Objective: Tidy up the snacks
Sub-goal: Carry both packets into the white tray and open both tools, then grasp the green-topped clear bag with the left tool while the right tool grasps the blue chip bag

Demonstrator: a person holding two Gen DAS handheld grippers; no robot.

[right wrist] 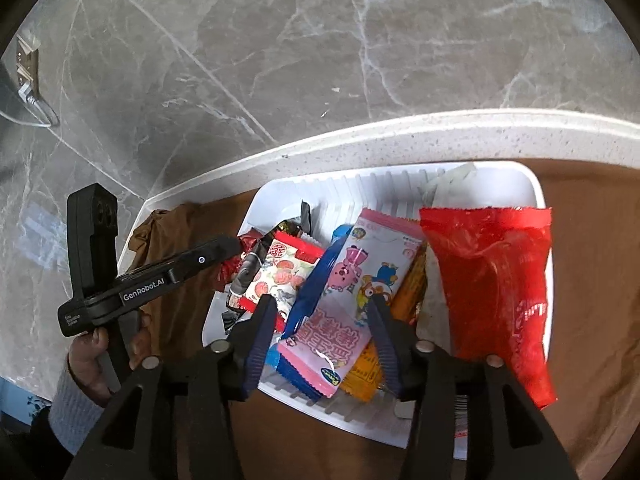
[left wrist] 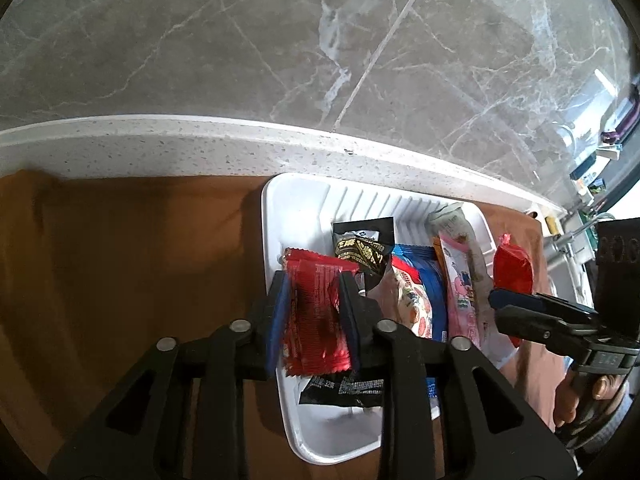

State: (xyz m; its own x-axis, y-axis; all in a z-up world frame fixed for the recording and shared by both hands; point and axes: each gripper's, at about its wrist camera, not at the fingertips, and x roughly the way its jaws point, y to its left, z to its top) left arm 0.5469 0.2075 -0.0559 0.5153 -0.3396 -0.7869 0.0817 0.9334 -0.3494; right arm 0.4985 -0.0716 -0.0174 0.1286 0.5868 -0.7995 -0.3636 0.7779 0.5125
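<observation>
A white ribbed tray [left wrist: 272, 220] [right wrist: 536, 188] holds several snack packets. My left gripper [left wrist: 313, 284] hangs over the tray's left side. A small red packet [left wrist: 316, 320] lies loosely between its blue pads, which stand slightly apart. My right gripper [right wrist: 320, 304] stands open over a pink cartoon packet [right wrist: 352, 280] [left wrist: 460, 288], and its pads are clear of the packet. Under the pink one lie a blue packet [right wrist: 316, 288] and an orange packet [right wrist: 408, 288]. A large red bag [right wrist: 488, 280] [left wrist: 512, 268] rests on the tray's right rim. A black packet [left wrist: 362, 240] lies further back.
The tray sits on a brown cloth [left wrist: 120, 260] on a speckled white counter [left wrist: 200, 148]. Beyond the counter's edge is grey marble floor [left wrist: 240, 40]. A hand [right wrist: 92, 352] holds the left gripper [right wrist: 234, 246]. The right gripper [left wrist: 500, 300] reaches in from the right.
</observation>
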